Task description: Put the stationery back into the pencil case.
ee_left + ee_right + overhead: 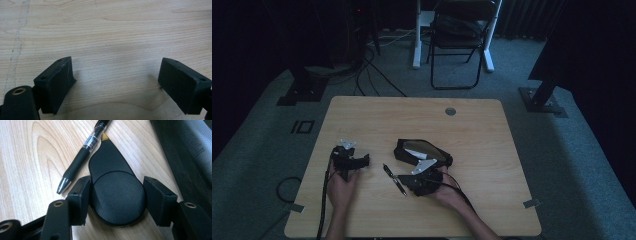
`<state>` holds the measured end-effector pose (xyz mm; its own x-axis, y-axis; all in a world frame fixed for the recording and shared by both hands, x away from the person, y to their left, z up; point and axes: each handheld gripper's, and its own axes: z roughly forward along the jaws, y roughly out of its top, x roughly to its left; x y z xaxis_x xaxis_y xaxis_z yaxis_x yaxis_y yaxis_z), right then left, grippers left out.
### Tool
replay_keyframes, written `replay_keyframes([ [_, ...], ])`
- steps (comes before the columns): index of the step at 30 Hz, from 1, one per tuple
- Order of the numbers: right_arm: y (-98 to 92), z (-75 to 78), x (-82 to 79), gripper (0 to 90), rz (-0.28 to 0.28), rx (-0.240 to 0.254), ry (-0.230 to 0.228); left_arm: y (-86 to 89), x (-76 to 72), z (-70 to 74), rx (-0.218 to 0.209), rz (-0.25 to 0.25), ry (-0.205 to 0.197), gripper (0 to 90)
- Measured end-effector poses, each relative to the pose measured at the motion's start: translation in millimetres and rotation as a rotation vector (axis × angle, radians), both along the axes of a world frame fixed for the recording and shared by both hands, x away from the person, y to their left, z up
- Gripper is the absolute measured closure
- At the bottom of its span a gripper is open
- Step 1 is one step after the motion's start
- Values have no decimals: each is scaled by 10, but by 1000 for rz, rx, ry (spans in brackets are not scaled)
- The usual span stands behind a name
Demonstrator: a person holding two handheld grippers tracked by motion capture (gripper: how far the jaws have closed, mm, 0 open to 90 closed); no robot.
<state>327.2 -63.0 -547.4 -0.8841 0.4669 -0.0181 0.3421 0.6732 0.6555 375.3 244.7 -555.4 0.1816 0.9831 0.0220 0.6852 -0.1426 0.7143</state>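
Observation:
My right gripper [116, 200] points down at the table, with a black teardrop-shaped piece [110, 162] between its jaws. Both pads touch the piece's round end. The piece's narrow tip is yellow and points toward a black pen [80, 162] that lies just beside it. In the high view the right gripper [424, 182] sits mid-table, right of the pen [394, 180] and just in front of a black pouch [422, 152]. My left gripper [116, 82] stands open over bare wood, nothing between its jaws; it rests on the left side of the table [361, 161].
The black pouch's mesh fabric [187, 152] lies close to the right gripper's right jaw. The wooden table [472, 130] has a round cable grommet [450, 111] near its far edge. A folding chair [459, 45] stands beyond the table.

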Motion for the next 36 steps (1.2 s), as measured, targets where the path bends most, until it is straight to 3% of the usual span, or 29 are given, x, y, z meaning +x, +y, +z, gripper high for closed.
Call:
replay_keyframes([
  [5, -14, -9, -21, 416, -11, 13, -2, 0, 0, 0, 0, 0, 0, 131],
  [16, -10, 13, -56, 417, -19, -7, -44, 0, 0, 0, 0, 0, 0, 131],
  [36, -44, 184, -98, 417, -25, 26, -100, 0, 1, 0, 0, 0, 0, 131],
])
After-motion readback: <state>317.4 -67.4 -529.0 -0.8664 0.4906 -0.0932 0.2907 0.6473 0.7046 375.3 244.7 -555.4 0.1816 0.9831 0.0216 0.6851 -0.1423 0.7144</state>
